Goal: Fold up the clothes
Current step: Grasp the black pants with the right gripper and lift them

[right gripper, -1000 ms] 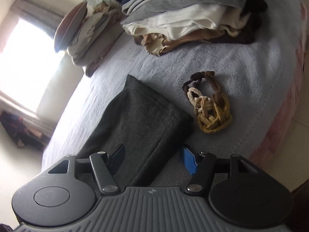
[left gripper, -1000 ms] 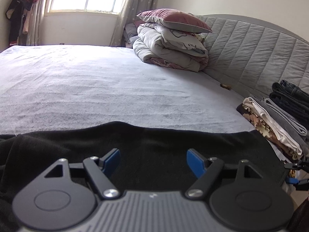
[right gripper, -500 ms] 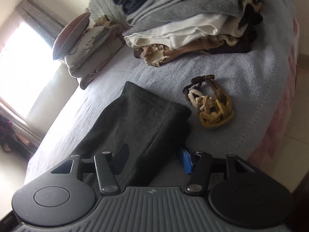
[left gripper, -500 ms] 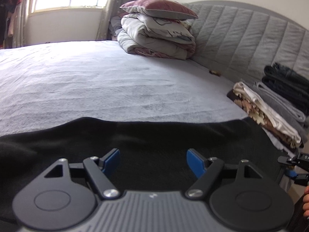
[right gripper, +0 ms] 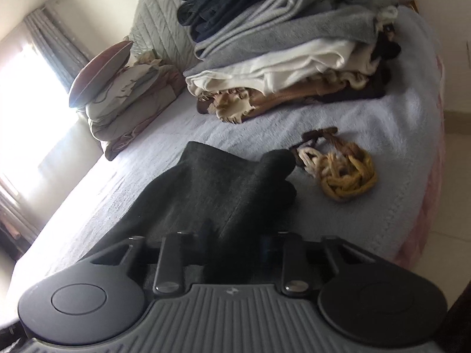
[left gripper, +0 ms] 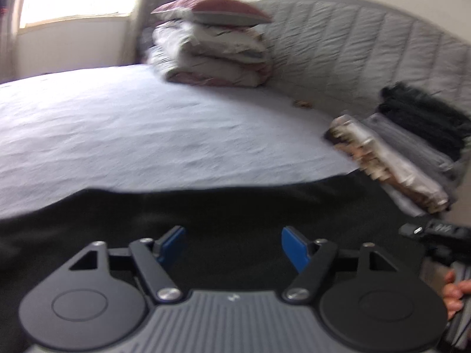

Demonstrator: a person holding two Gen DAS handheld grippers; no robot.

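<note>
A black garment [left gripper: 235, 203] lies spread across the near part of the grey bed sheet [left gripper: 147, 135]. My left gripper [left gripper: 232, 241] hovers low over it with its blue pads [left gripper: 294, 247] apart and closing; cloth lies under them, not pinched. In the right wrist view the same dark garment [right gripper: 217, 182] is a folded strip whose near end bunches up between my right gripper's [right gripper: 235, 235] fingers. Those jaws are closing on the fabric, which hides the pads. The right gripper's tip [left gripper: 435, 232] and a hand [left gripper: 454, 291] show at the left view's right edge.
A stack of folded clothes [right gripper: 282, 58] sits at the bed's end by the quilted headboard [left gripper: 353, 44]. A braided yellow and brown cord [right gripper: 338, 170] lies just right of the garment. Pillows and a duvet [left gripper: 212, 50] are piled further off. The bed edge [right gripper: 426, 206] drops to the floor.
My right gripper's jaws have narrowed onto the garment's near end, which now bunches and lifts. The left gripper's pads have drawn closer together, and both views have swung sideways with motion blur.
</note>
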